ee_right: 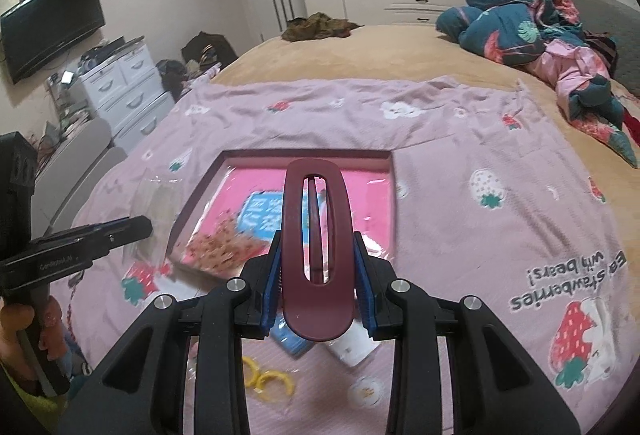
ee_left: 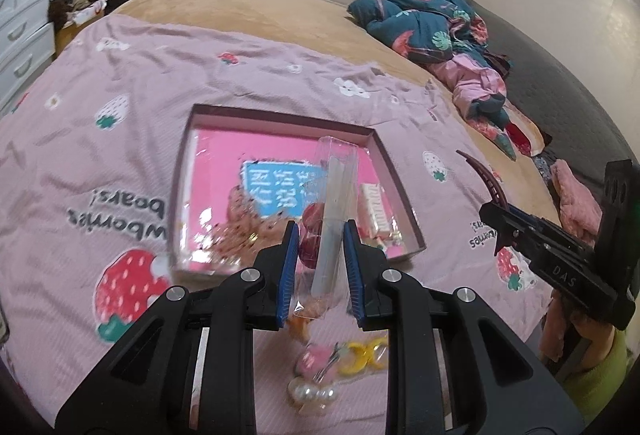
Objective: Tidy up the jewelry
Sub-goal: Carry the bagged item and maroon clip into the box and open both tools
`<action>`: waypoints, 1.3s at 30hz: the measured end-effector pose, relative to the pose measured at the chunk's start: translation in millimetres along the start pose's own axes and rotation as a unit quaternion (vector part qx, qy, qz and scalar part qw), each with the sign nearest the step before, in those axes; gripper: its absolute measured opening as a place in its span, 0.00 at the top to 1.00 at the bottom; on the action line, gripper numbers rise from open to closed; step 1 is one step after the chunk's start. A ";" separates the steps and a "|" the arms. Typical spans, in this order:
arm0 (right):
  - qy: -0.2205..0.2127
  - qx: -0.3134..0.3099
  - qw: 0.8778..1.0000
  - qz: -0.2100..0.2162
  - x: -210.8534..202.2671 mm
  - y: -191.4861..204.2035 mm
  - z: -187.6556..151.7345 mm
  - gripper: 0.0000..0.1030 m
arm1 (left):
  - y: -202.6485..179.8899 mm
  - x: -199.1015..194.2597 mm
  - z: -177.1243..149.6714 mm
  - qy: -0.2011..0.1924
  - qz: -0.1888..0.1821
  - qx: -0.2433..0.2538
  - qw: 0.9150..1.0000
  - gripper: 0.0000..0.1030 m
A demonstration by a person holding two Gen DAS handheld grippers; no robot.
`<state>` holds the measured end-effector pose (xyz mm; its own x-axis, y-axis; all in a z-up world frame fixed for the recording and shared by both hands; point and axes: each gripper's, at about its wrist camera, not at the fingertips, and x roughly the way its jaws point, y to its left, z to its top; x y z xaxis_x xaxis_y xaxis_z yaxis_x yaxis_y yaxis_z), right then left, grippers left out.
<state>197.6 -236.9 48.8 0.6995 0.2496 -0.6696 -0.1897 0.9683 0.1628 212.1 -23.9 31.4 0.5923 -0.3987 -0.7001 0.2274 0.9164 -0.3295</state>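
A shallow pink box [ee_left: 382, 147] lies on the pink strawberry sheet, holding a blue card and a cookie-print bag. My left gripper [ee_left: 320, 235] is shut on a clear plastic packet [ee_left: 334, 203] with a white strip inside, held over the box's near edge. My right gripper [ee_right: 318, 247] is shut on a maroon oval hair clip [ee_right: 316, 235], held above the box [ee_right: 304, 155]. The right gripper also shows at the right of the left wrist view [ee_left: 500, 223], with the clip [ee_left: 488, 179] in it. Yellow rings [ee_left: 366, 355], a pink charm and pearl pieces [ee_left: 312, 395] lie near me.
A crumpled teal floral quilt [ee_left: 432, 15] and pink clothes lie at the bed's far right. White drawers [ee_right: 128, 91] and a TV [ee_right: 52, 27] stand at the left. White wardrobes line the back wall. Small packets [ee_right: 348, 347] and yellow rings [ee_right: 268, 379] lie under my right gripper.
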 end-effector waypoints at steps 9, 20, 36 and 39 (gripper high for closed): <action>-0.002 0.028 0.999 -0.025 15.6 -35.1 11.3 0.70 | -17.7 42.0 17.1 0.021 -0.009 0.019 1.000 0.85; 0.023 0.057 0.998 -0.035 56.0 -59.1 12.5 0.70 | -21.0 98.1 20.2 0.058 -0.005 0.028 0.998 0.85; 0.069 0.050 0.996 -0.037 109.8 -51.4 -2.5 0.70 | -5.4 136.4 9.9 0.087 0.018 0.030 0.996 0.85; 0.080 0.051 0.995 -0.038 120.8 -48.5 -6.7 0.70 | 0.8 137.7 8.2 0.090 0.023 0.029 0.995 0.84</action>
<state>286.7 -253.8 -44.9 0.5897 0.1779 -0.7878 -0.0632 0.9826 0.1746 300.2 -77.8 -60.1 0.4561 -0.3524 -0.8172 0.2507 0.9319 -0.2620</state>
